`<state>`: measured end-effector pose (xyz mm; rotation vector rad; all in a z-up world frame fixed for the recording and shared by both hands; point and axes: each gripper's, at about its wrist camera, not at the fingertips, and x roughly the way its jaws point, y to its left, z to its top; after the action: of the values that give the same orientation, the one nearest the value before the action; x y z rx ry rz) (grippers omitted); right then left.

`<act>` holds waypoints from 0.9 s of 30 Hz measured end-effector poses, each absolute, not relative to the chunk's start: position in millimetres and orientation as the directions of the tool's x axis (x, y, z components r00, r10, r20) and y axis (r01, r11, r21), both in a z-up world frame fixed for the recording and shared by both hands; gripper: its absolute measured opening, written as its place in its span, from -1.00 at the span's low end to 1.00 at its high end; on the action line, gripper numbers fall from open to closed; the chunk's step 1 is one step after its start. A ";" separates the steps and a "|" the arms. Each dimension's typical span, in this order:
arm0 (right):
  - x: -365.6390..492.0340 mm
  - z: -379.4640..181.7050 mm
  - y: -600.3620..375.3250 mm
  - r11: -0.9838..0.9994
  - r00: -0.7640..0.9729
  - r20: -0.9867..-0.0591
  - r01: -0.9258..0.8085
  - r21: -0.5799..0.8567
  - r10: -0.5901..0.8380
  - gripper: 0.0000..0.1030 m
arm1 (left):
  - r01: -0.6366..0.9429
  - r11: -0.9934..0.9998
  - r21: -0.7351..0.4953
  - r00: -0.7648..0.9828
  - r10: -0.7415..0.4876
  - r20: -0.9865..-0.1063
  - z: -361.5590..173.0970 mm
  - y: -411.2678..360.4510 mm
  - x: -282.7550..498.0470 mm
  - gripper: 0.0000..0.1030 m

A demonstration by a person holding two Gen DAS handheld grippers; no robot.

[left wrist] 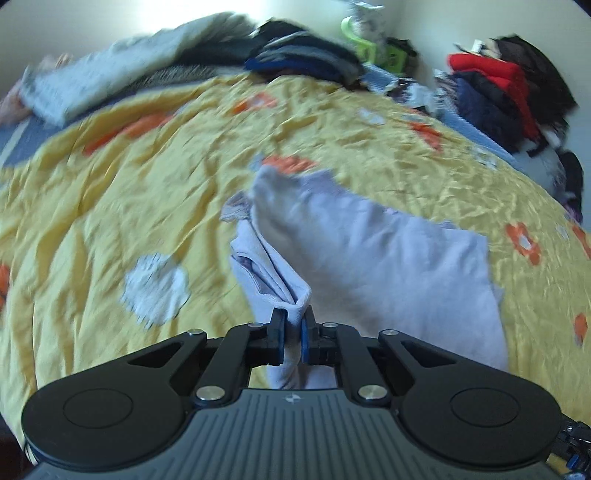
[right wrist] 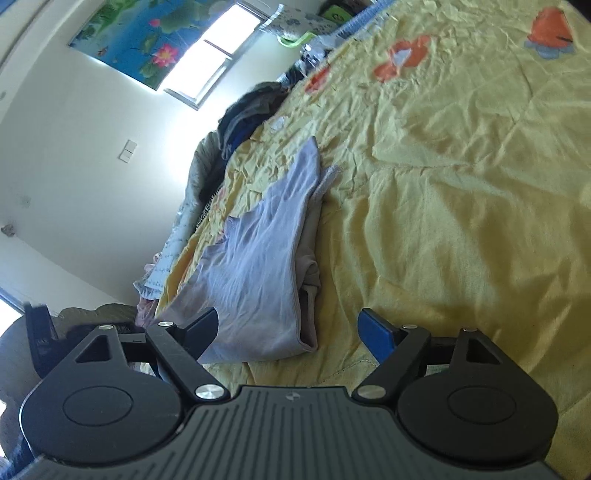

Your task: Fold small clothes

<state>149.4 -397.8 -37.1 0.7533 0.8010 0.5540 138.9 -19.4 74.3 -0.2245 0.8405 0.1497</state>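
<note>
A small pale lavender garment (left wrist: 376,254) lies on the yellow flowered bedspread (left wrist: 110,206). My left gripper (left wrist: 294,325) is shut on a folded edge of the garment at its near end, and the cloth bunches up between the jaws. In the right wrist view the same garment (right wrist: 258,266) lies partly folded on the bedspread (right wrist: 461,206). My right gripper (right wrist: 291,326) is open and empty, with its fingers straddling the garment's near corner just above the bed.
Piles of other clothes line the far edge of the bed: grey and dark ones (left wrist: 295,55), red and navy ones (left wrist: 495,85). A green plastic item (left wrist: 369,44) sits at the back. A window (right wrist: 218,55) and wall poster (right wrist: 147,33) show in the right wrist view.
</note>
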 end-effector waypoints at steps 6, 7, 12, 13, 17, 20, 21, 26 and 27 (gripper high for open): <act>137.7 -37.5 -383.8 0.684 0.613 -0.429 -0.266 0.679 0.664 0.67 | -0.034 0.999 -0.031 0.702 0.002 -0.712 79.1 -74.8 136.8 -0.84; 138.6 -37.9 -385.7 0.676 0.612 -0.422 -0.264 0.688 0.669 0.66 | 0.000 1.000 -0.027 0.707 -0.019 -0.707 78.9 -83.2 134.3 -0.84; 138.0 -39.8 -392.2 0.642 0.614 -0.388 -0.265 0.719 0.688 0.66 | 0.192 0.980 -0.058 0.662 -0.173 -0.730 64.4 -125.4 127.9 -0.86; 138.3 -40.0 -392.4 0.641 0.614 -0.387 -0.265 0.720 0.689 0.66 | 0.201 0.978 -0.054 0.643 -0.174 -0.746 55.0 -130.8 129.8 -0.86; 138.4 -39.5 -390.5 0.647 0.607 -0.395 -0.271 0.712 0.689 0.66 | 0.193 0.979 -0.064 0.592 -0.168 -0.788 35.9 -129.3 128.1 -0.86; 137.6 -38.9 -389.6 0.652 0.601 -0.403 -0.275 0.707 0.691 0.65 | 0.161 0.984 -0.072 0.656 -0.162 -0.737 47.2 -109.4 112.4 -0.86; 138.0 -38.6 -388.5 0.657 0.600 -0.409 -0.275 0.702 0.688 0.66 | 0.126 0.988 -0.094 0.671 -0.155 -0.725 49.5 -96.5 108.4 -0.85; 138.5 -37.7 -383.1 0.674 0.597 -0.424 -0.283 0.683 0.681 0.71 | -0.291 0.835 -0.467 0.646 -0.189 -0.740 27.8 15.2 94.5 -0.23; 138.5 -37.6 -383.1 0.673 0.596 -0.425 -0.284 0.683 0.682 0.71 | -0.381 0.754 -0.534 0.646 -0.196 -0.738 19.2 36.2 89.1 0.01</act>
<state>138.5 -383.1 -37.6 0.6041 0.7328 0.6017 89.1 36.2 19.2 -0.7319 0.8820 0.1168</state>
